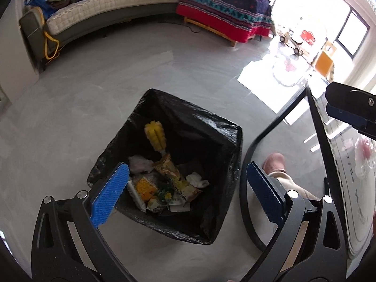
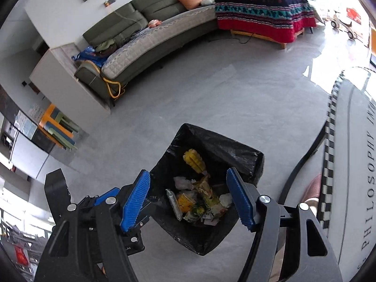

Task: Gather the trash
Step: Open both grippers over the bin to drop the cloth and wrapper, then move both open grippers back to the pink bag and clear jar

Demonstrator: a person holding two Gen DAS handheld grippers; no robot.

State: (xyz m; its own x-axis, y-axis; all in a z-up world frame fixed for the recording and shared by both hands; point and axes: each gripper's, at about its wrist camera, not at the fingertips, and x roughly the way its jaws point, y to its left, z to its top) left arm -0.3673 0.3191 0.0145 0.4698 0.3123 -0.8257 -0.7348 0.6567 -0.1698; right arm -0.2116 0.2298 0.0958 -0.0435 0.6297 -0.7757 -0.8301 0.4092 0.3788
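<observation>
A square bin lined with a black bag (image 1: 211, 127) stands on the grey floor, seen from above in both views (image 2: 225, 150). Inside lie a yellow corn cob (image 1: 156, 135), crumpled tissues (image 1: 197, 179), snack wrappers (image 1: 171, 171) and a yellow packet (image 1: 145, 186). My left gripper (image 1: 188, 192) is open and empty, hovering over the bin's near side. My right gripper (image 2: 189, 199) is open and empty above the bin. The left gripper's body shows at lower left in the right wrist view (image 2: 103, 202). The right gripper shows at the right edge of the left wrist view (image 1: 352, 108).
A curved grey sofa (image 2: 150, 37) and a bed with a red and dark patterned blanket (image 2: 263, 11) line the far wall. A table with a white printed cloth (image 2: 352, 164) and black curved legs (image 1: 249, 188) stands right of the bin. A person's pink slipper (image 1: 273, 162) is beside it.
</observation>
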